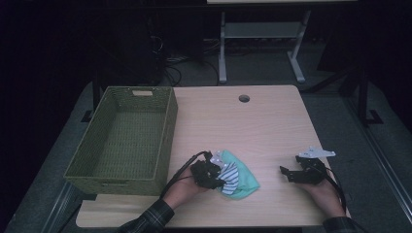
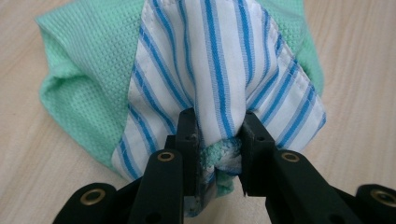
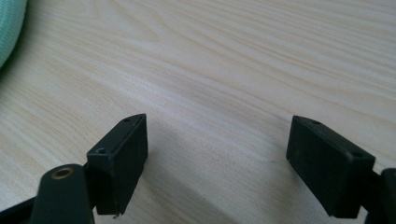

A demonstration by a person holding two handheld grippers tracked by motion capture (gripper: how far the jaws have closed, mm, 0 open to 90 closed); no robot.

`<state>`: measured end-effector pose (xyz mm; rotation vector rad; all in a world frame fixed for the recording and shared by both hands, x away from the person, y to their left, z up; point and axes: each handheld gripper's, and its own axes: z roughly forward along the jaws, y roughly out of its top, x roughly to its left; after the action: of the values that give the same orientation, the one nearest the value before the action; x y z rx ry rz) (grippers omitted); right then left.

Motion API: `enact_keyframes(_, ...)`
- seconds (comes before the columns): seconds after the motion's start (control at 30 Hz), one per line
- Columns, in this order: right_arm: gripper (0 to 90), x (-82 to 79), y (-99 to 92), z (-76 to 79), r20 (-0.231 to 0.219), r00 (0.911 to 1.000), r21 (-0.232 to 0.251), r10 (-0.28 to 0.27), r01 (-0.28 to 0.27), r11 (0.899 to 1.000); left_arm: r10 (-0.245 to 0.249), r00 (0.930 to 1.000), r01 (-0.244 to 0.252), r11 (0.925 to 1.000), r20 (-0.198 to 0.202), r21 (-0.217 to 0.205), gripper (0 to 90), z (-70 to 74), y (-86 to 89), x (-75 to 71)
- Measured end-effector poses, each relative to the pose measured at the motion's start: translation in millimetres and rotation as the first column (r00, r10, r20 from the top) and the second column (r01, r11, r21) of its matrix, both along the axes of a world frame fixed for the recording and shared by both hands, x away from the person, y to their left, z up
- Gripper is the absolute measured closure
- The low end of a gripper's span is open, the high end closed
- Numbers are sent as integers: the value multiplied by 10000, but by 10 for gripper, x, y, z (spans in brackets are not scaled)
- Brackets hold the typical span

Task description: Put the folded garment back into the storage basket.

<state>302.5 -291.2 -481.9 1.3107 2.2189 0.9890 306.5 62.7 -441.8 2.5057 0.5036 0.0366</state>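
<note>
A white cloth with blue stripes (image 2: 219, 56) lies on top of a mint-green cloth (image 2: 88, 79) on the wooden table. My left gripper (image 2: 219, 135) is shut on a bunched fold of the striped cloth, with a bit of the green one caught in the same pinch. From above, the left gripper (image 1: 219, 178) sits at the left edge of the striped cloth (image 1: 231, 173) and the green cloth (image 1: 247, 183), near the table's front. My right gripper (image 1: 286, 174) rests farther right and points left. Its jaws (image 3: 219, 154) are open over bare wood, and the green cloth's edge (image 3: 9, 23) lies far off.
A green woven basket (image 1: 167, 141) with nothing in it stands on the left side of the table (image 1: 252, 126). A round cable hole (image 1: 244, 98) sits near the far edge. Beyond the table are the legs of a stand and some cables on the floor.
</note>
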Motion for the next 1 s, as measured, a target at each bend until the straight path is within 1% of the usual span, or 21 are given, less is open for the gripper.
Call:
enact_keyframes(0.03, 203, 0, 0, 0, 1, 10000, 2, -2, 2, 10000, -14, 10000, 14, 10000, 17, -8, 723, 26, 7, 3)
enact_keyframes(0.1, 203, 0, 0, 0, 0, 10000, 1, 3, -3, 10000, 66, 10000, -66, 9998, 1, -185, 723, 75, 17, 8)
enact_keyframes(0.2, 203, 0, -2, 0, 5, 10000, -18, 20, -20, 10000, -57, 9999, 59, 9997, 108, -227, 723, 168, 42, 29)
enact_keyframes(0.23, 203, 0, -1, 0, 3, 10000, -13, 16, -16, 10000, -4, 10000, 6, 9995, 78, -300, 723, 196, 45, 30)
enact_keyframes(0.27, 202, 1, -2, 0, 5, 10000, -19, 19, -18, 10000, 84, 9999, -80, 9989, 76, -468, 722, 218, 45, 32)
enact_keyframes(0.33, 199, 3, -1, 0, 9, 10000, -32, 12, -12, 10000, 23, 9999, -18, 9989, 100, -470, 722, 282, 67, 59)
enact_keyframes(0.37, 199, 3, -1, -1, 6, 10000, -31, 10, -10, 10000, 89, 9999, -84, 9985, 86, -546, 722, 310, 74, 71)
enact_keyframes(0.43, 199, 3, -1, -1, 4, 10000, -29, 6, -6, 10000, 29, 9999, -24, 9986, 98, -523, 722, 363, 93, 96)
enact_keyframes(0.47, 199, 2, 0, 0, -3, 10000, -26, 5, -5, 10000, 105, 9999, -100, 9978, 83, -649, 722, 380, 98, 102)
enact_keyframes(0.53, 198, 2, 0, 0, -8, 10000, -27, 7, -7, 10000, 83, 10000, -80, 9978, 48, -652, 722, 437, 121, 121)
enact_keyframes(0.57, 198, 2, 0, 0, -6, 10000, -28, 6, -6, 10000, 110, 9999, -109, 9969, 18, -780, 721, 461, 129, 130)
enact_keyframes(0.6, 198, 2, 0, 0, -8, 10000, -28, 7, -7, 10000, 131, 9999, -127, 9966, 42, -819, 721, 489, 140, 141)
enact_keyframes(0.63, 198, 2, 0, 0, -5, 10000, -29, 7, -7, 10000, 243, 9997, -239, 9957, 38, -892, 721, 517, 145, 145)
enact_keyframes(0.73, 197, 2, -1, 0, -4, 10000, -36, 11, -11, 10000, 133, 9998, -120, 9970, 165, -769, 721, 611, 174, 181)
enact_keyframes(0.87, 192, 3, 1, -1, -24, 10000, -33, 34, -34, 10000, 215, 9995, -196, 9965, 225, -807, 721, 720, 203, 209)
enact_keyframes(0.93, 186, 3, 2, -1, -46, 10000, -30, 2, -3, 10000, 331, 9992, -310, 9955, 221, -895, 721, 767, 222, 221)
enact_keyframes(1.0, 179, 5, 1, -2, -35, 10000, -42, -18, 18, 10000, 333, 9991, -306, 9955, 281, -902, 721, 819, 251, 238)
